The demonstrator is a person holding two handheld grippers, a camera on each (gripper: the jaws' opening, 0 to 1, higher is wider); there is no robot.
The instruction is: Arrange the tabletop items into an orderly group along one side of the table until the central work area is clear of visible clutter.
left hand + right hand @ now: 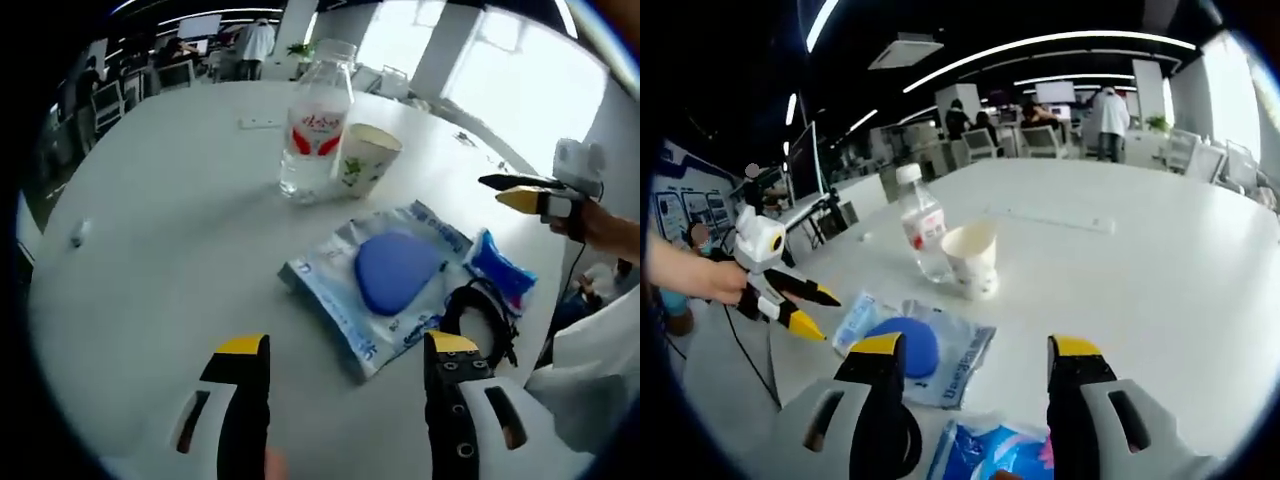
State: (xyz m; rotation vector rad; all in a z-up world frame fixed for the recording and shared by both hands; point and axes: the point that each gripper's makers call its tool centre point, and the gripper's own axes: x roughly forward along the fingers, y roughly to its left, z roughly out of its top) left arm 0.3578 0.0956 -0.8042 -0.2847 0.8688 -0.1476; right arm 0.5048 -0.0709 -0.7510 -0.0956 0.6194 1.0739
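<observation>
In the left gripper view the left gripper [345,360] hovers low over the white table [150,250], its yellow-tipped jaws spread wide with nothing between them. Just beyond the tips lies a clear plastic packet [375,285] holding a blue rounded pad [395,270]; a smaller blue packet [500,268] sits at its right end, and a black cable loop [480,315] curls beside the right jaw. Farther off stand a clear water bottle [315,125] with a red label and a paper cup [365,158], touching or nearly so, the cup on the right. At the far right the right gripper [520,190] reaches in, held by a hand [600,225]; its jaws look slightly parted.

In the right gripper view the right gripper [975,350] also hangs above the table with jaws apart and empty. The left gripper [805,310] enters from the left, gripped by a hand [700,278], its tips pointing down toward the packet
</observation>
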